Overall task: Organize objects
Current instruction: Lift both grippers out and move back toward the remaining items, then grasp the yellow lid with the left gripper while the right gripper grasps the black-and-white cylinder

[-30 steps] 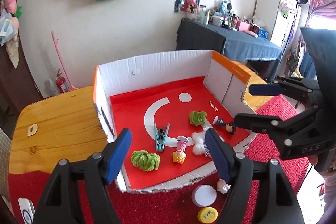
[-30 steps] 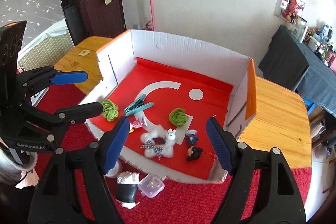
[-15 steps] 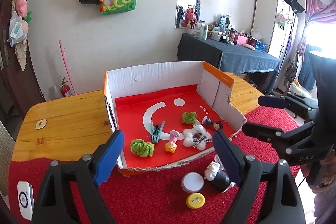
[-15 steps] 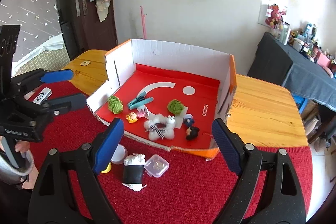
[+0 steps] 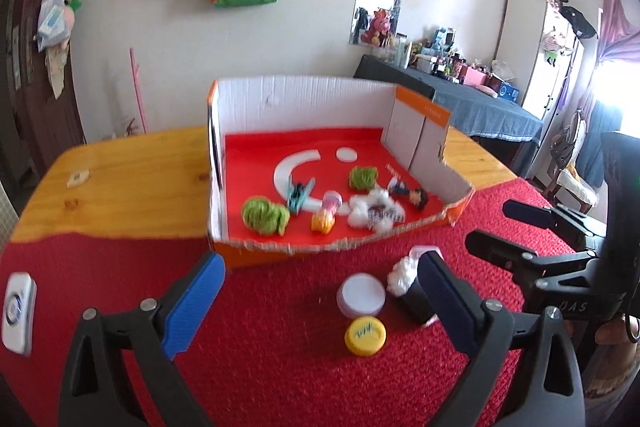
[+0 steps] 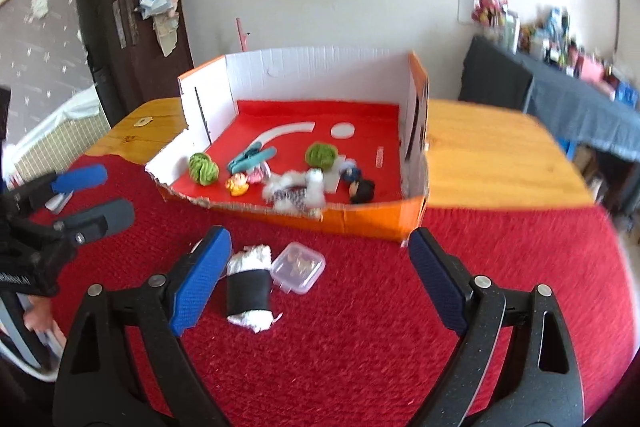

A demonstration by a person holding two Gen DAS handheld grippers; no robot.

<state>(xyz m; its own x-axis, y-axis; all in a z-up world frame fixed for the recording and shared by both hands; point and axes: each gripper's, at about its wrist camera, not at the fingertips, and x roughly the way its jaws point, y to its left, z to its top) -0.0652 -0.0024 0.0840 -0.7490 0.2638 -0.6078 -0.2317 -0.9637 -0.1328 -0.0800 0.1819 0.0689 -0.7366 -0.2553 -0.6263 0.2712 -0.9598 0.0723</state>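
The cardboard box [image 5: 304, 95] with the red floor is sitting on the wooden table [image 5: 120, 167], its torn front edge meeting the red mat [image 6: 360, 327], and inside it are lying two green yarn balls [image 5: 265, 215], a teal clothespin [image 6: 251, 159], a small orange-and-pink figurine [image 5: 325, 217], a fluffy white plush [image 6: 296, 193] and a dark-haired doll [image 6: 362, 190]. In front of the box, on the mat, the black-wrapped roll with white stuffing [image 6: 248, 291] is lying on its side just beside the clear square container [image 6: 298, 267], with the white round jar [image 5: 361, 294] and the yellow cap [image 5: 365, 335] near it. You are holding your left gripper [image 5: 320, 303] low over the mat with its jaws spread wide and nothing between the blue pads — they have just been opening — and the jar and cap are showing in the gap beyond them. Your right gripper [image 6: 320, 279] is likewise standing wide apart, having just been opening, gripping nothing; the roll is lying just inside its left pad, whether touching it you cannot tell. A white remote-like device [image 5: 18, 307] is resting at the mat's far left edge.
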